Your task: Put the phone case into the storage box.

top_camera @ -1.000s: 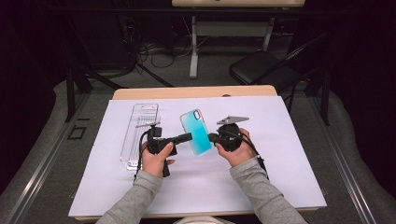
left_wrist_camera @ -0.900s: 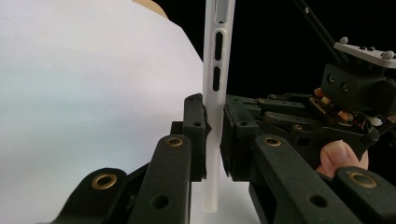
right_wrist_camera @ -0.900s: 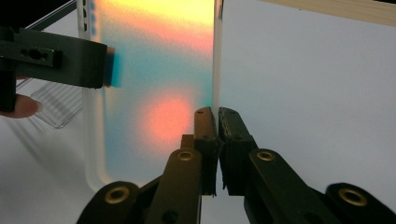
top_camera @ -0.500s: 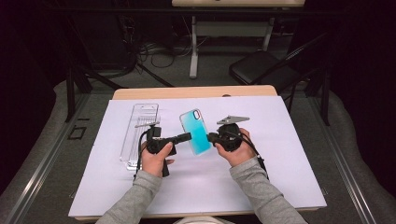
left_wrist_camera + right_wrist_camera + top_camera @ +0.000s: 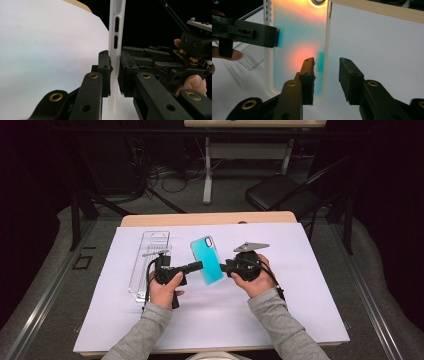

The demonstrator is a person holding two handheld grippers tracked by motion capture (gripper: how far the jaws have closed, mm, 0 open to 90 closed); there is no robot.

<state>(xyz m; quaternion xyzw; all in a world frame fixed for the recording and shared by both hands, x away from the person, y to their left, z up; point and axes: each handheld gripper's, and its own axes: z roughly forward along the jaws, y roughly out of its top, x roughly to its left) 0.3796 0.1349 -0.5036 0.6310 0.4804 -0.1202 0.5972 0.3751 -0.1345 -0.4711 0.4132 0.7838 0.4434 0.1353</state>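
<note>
Turquoise phone case [image 5: 207,260], camera-end apparently away

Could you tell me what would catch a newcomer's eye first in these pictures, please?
The turquoise phone case stands out, held up above the middle of the white-covered table between both hands. The left gripper is clamped on its pale edge, while the right gripper stands open at its other side. A clear plastic package lies flat on the table's left part.
</note>
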